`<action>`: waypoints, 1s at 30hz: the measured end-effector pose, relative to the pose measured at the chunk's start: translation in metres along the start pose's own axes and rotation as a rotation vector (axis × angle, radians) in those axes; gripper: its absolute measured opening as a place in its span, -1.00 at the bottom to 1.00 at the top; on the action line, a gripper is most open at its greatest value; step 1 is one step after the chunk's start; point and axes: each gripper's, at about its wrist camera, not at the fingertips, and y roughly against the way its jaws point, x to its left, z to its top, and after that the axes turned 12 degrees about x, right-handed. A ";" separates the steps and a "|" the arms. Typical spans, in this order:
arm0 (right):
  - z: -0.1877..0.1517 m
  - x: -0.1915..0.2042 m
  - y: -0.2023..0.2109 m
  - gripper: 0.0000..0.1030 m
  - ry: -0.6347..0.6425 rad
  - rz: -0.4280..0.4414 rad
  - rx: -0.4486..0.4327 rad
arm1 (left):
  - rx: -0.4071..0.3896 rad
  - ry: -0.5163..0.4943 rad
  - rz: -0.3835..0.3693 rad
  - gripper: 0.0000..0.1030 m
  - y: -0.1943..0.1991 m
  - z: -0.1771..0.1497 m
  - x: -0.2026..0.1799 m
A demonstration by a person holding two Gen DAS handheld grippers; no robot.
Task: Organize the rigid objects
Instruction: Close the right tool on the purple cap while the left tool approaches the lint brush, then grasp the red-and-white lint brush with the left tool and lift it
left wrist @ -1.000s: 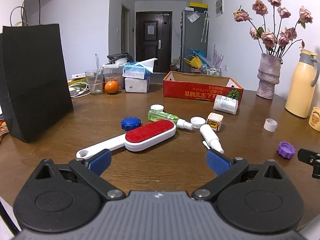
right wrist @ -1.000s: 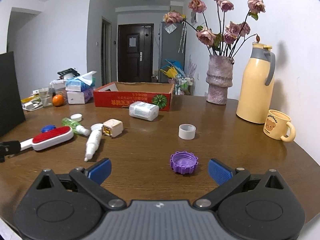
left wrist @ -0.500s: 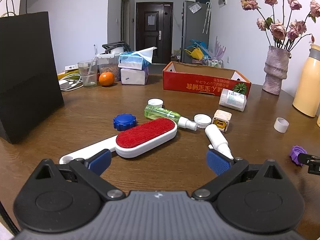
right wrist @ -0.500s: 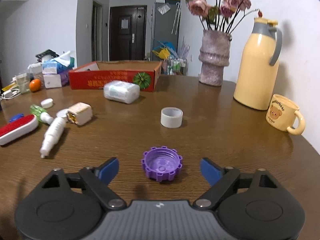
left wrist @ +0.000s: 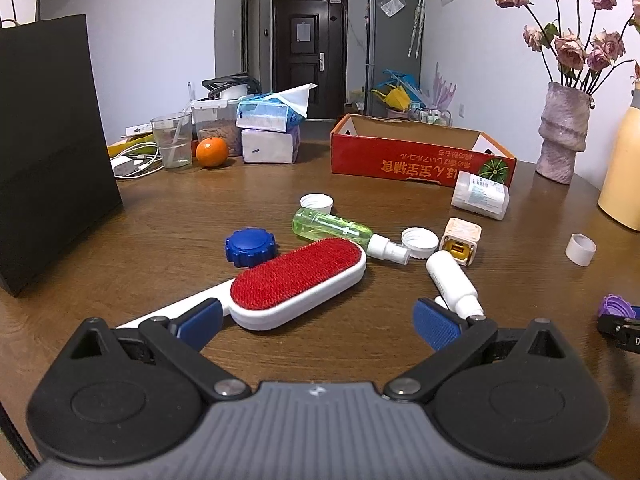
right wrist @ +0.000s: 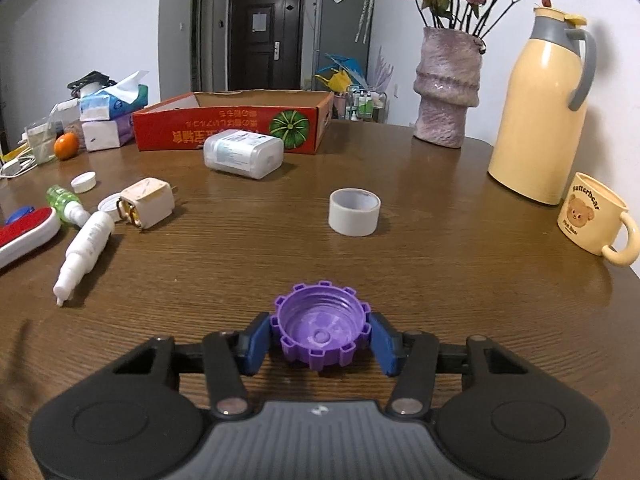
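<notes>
**Closing in on the purple cap**

The right gripper is closing its jaws around the purple cap, which sits open side up on the table, in front of the tape roll. Squeeze evenly on opposite ridges, then lift straight. The left gripper gapes empty, just short of the lint brush.

Item count, tabletop

Caps: two white, one blue, one purple. Spray bottles: one green, one white. One each: lint brush, tape roll, red box, mug, thermos, vase.
</notes>
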 end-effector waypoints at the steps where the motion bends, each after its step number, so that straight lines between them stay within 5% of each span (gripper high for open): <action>1: 0.000 0.001 0.000 0.00 0.004 0.003 -0.002 | 0.000 -0.003 0.000 1.00 -0.001 0.001 0.001; 16: 0.009 0.019 -0.001 0.00 -0.005 0.026 -0.023 | 0.042 -0.114 0.043 1.00 -0.039 0.025 0.029; 30: 0.014 0.029 -0.003 0.00 -0.005 0.023 -0.024 | 0.146 -0.352 -0.059 1.00 -0.085 0.054 0.037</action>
